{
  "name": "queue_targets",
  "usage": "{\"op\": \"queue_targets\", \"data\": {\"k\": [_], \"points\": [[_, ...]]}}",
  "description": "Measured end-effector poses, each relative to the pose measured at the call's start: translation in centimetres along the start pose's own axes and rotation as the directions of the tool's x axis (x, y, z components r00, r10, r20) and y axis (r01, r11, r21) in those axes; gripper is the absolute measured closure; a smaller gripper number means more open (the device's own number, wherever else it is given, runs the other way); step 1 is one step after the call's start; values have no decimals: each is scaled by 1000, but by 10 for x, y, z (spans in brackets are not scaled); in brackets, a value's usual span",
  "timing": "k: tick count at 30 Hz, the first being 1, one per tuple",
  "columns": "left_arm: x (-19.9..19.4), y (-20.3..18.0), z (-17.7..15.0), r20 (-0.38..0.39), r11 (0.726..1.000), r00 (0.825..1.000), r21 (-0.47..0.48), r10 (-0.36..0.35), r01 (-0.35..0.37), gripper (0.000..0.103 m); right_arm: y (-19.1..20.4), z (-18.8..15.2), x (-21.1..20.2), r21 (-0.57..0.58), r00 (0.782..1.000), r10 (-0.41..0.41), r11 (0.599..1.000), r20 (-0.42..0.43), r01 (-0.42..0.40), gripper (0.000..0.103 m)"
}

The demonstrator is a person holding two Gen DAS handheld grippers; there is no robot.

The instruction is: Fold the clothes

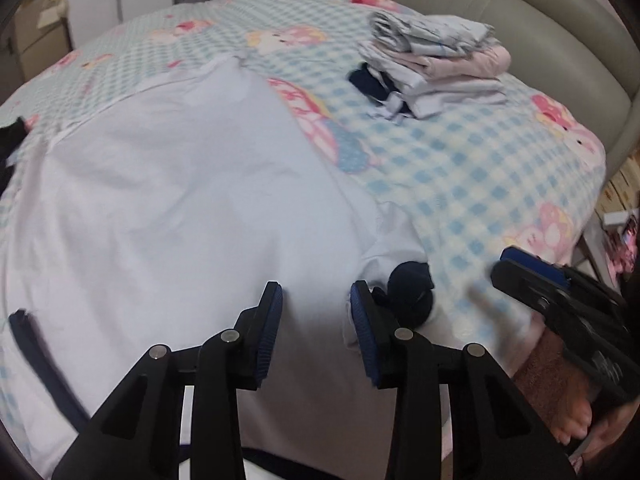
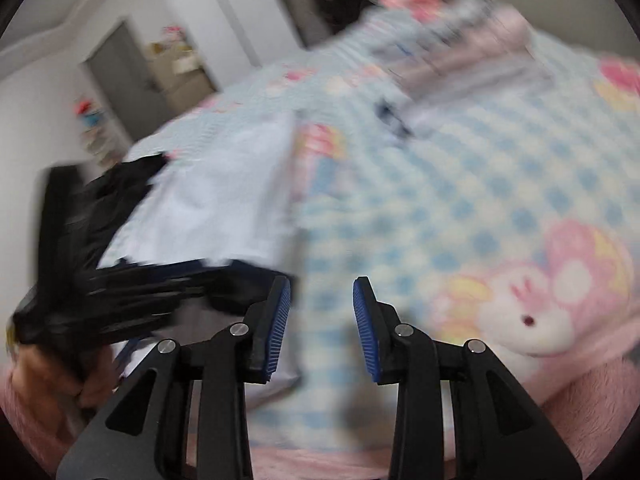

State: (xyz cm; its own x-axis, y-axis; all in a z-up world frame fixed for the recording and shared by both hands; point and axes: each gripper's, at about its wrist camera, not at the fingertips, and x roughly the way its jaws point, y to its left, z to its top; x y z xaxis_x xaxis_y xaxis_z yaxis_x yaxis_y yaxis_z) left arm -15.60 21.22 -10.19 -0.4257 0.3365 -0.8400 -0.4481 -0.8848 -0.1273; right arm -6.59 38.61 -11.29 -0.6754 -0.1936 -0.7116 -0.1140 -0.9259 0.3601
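My left gripper (image 1: 316, 308) hung wide open over the near edge of the white shirt (image 1: 180, 200), spread flat on the checked blanket (image 1: 460, 168) for folding. My right gripper (image 2: 322, 312), equally wide and empty, hovered beside it; farther back sat the folded stack (image 1: 436, 64), kept out of the way.

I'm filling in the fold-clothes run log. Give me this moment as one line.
stage: white garment spread on bed | left gripper: open, over its near edge | right gripper: open, over checked blanket | folded pile: far right
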Motion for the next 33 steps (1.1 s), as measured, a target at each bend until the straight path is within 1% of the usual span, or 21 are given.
{"op": "queue_targets", "data": {"k": [2,4,7,8,9,10,11,14,15,16,17,18,19,20,22,25,27,29,31,32,33], "points": [[-8,5,-2,18,999,999,-29,38,-37,66,-11,4,22,60,995,50,997,-83,-45,68],[-18,12,-6,36,997,998,-66,51,-48,66,-7,12,34,74,986,129,990,-108,-121,68],[-33,17,-8,62,994,996,-85,-64,69,65,12,27,49,-16,972,176,983,-157,-180,68],[-37,15,-7,77,990,991,-76,-110,115,65,16,32,52,-38,969,186,980,-160,-194,68],[-39,11,-7,90,988,986,-62,-137,143,61,19,37,55,-55,966,199,976,-162,-210,68],[-41,6,-7,102,985,982,-47,-161,166,57,17,41,57,-32,960,235,969,-153,-243,68],[-40,0,-6,105,984,980,-23,-171,175,56,14,45,60,-10,952,271,961,-142,-276,68],[-20,-22,-3,56,990,989,49,-138,135,56,5,50,58,60,928,362,932,-90,-358,68],[-12,-27,-1,39,991,992,61,-121,119,57,2,50,55,75,926,372,927,-69,-367,68],[-4,-31,0,23,992,994,73,-104,102,65,-1,49,53,87,928,369,927,-52,-364,65],[3,-36,2,6,993,996,86,-86,85,74,-4,47,51,95,936,350,934,-42,-345,63],[11,-40,4,-10,993,998,98,-68,69,88,-7,45,50,102,945,324,942,-44,-319,60],[12,-40,6,-2,994,997,77,-71,71,92,-10,43,49,110,953,298,950,-47,-292,60],[7,-33,7,20,994,995,31,-102,102,93,-14,40,49,117,961,272,957,-50,-265,60],[-10,-14,6,91,984,983,-71,-157,164,93,-20,36,51,133,971,230,967,-69,-219,60],[-37,21,1,205,948,958,-205,-200,242,94,-21,35,56,121,980,179,979,-93,-167,60],[-44,44,-3,235,921,950,-282,-205,269,94,-20,36,57,100,983,159,984,-93,-149,60],[-39,61,-10,195,923,970,-325,-145,203,94,-13,35,60,72,976,197,979,-90,-191,60],[-24,72,-17,122,918,982,-355,-144,178,93,-1,31,61,35,964,251,968,-88,-249,60],[-14,77,-21,62,912,986,-372,-158,170,90,6,30,61,9,959,269,963,-90,-269,59],[-10,77,-25,31,917,989,-370,-147,148,89,12,27,61,-13,955,279,959,-98,-282,59]]}}
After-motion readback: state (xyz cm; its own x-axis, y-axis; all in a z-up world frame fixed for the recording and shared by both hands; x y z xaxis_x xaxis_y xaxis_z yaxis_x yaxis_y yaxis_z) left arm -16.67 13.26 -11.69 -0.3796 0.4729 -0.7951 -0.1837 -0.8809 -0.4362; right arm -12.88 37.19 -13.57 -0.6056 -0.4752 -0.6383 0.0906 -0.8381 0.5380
